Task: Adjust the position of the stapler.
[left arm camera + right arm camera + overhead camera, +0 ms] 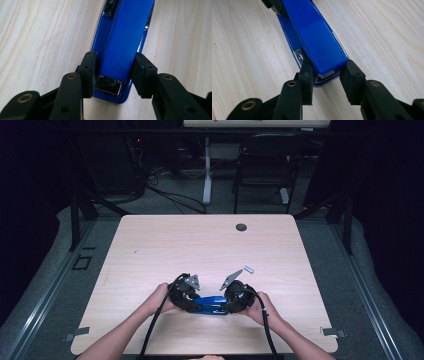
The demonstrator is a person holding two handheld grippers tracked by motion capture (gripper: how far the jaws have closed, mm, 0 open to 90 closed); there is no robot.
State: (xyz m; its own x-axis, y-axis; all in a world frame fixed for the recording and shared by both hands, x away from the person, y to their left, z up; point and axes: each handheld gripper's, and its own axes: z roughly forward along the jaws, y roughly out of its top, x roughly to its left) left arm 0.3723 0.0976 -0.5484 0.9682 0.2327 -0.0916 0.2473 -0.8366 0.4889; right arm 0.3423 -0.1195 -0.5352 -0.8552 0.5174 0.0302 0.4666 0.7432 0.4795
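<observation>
A blue stapler (pixel 212 302) lies flat on the wooden table (pixel 150 245) near its front edge. My left gripper (pixel 200 304) holds one end of it and my right gripper (pixel 227 306) holds the other, a hand behind each. In the left gripper view the stapler (pixel 125 37) runs away from me, and the left gripper (pixel 113 72) has both pads (pixel 88 72) against the sides of its hinged rear end. In the right gripper view the right gripper (pixel 325 75) clamps the front tip of the stapler (pixel 317 37). The other gripper's jaw shows black at the far end.
A small grey metal piece (pixel 248 269) lies on the table just beyond my right gripper. A round cable hole (pixel 241 227) sits near the far edge. Metal brackets (pixel 77 334) mark the front corners. A dark chair (pixel 265 165) and cables stand behind the table.
</observation>
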